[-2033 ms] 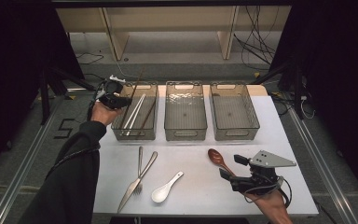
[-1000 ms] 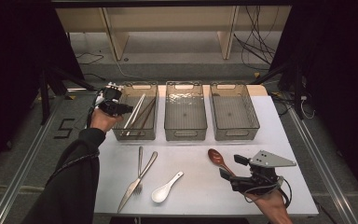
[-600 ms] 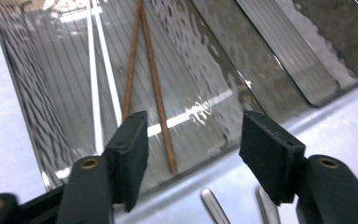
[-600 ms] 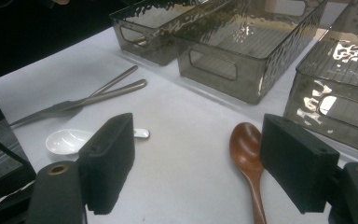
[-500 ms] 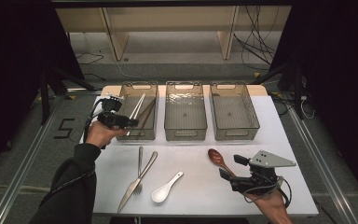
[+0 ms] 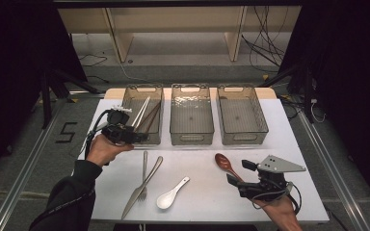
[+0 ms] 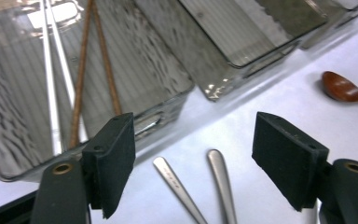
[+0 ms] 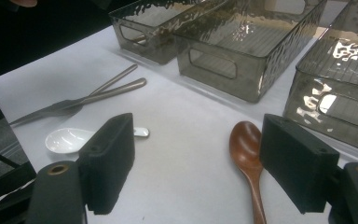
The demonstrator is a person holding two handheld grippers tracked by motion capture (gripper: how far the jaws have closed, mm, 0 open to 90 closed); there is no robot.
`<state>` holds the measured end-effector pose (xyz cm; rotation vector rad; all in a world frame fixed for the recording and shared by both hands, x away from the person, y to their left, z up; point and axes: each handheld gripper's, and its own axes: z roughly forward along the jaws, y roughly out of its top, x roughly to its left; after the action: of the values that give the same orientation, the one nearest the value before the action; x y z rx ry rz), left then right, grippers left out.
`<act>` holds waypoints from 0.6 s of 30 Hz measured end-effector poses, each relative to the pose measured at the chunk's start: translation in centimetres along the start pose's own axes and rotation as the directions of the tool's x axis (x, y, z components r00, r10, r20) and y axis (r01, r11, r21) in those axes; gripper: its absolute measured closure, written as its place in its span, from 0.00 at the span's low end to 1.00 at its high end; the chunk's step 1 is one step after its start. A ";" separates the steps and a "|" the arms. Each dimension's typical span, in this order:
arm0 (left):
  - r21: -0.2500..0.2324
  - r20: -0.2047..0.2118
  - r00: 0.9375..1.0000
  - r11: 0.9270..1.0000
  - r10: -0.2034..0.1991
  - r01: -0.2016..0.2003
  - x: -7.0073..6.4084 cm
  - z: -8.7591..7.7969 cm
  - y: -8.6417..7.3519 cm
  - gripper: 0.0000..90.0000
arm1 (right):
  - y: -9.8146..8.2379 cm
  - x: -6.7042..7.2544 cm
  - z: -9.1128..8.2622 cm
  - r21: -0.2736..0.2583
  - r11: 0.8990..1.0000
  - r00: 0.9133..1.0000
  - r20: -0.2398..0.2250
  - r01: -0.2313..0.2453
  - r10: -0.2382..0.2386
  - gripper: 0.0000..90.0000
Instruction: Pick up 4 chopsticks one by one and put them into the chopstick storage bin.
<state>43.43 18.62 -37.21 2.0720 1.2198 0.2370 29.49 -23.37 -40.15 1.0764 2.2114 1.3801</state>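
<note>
While the left gripper (image 6: 136, 138) is held at the near-left corner of the left bin (image 6: 130, 98), its jaws are seen spread wide with nothing between them; they have just been opening. In the left gripper view, two pairs of chopsticks are made out inside that bin, a white pair (image 7: 52, 84) and a brown pair (image 7: 89, 70), lying lengthwise side by side; from the high view they appear only as thin crossed lines. The handle ends of the knife (image 7: 177, 186) and fork (image 7: 221, 182) are shown just in front of the bin, below the open jaws.

The right gripper (image 6: 243, 177) is held well to the right of the left bin, near the table's front edge, its jaws spread and empty. In the right gripper view the wooden spoon (image 8: 249, 158) is seen lying on the table between the jaws, nearer the right-hand one, not pressed by either; the white spoon (image 8: 72, 139) lies beyond the left-hand jaw. The middle bin (image 6: 191, 113) and right bin (image 6: 243, 113) are shown empty from above.

Compared with two seconds ago, the left gripper is drawn back from over the left bin's far end toward its near corner, and the chopsticks are left inside. The right gripper is unchanged.
</note>
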 end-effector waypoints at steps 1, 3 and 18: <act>0.002 0.007 1.000 1.000 0.006 -0.006 -0.2 0.0 -0.1 0.30 | 0.0 0.0 0.0 0.001 1.000 1.000 0.000 0.000 0.000 0.31; 0.005 0.015 1.000 1.000 0.014 -0.014 -0.7 0.0 -0.3 0.29 | 0.0 0.0 0.1 0.006 1.000 1.000 -0.001 -0.001 0.001 0.31; -0.002 0.067 0.997 0.999 0.033 -0.033 -3.0 -0.3 -3.2 0.23 | -0.2 -0.5 0.3 0.036 0.999 1.000 0.011 -0.013 0.013 0.31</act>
<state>39.48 17.28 -38.55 2.0842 1.1458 0.1824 29.87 -23.59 -40.49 1.1098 2.2332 1.3415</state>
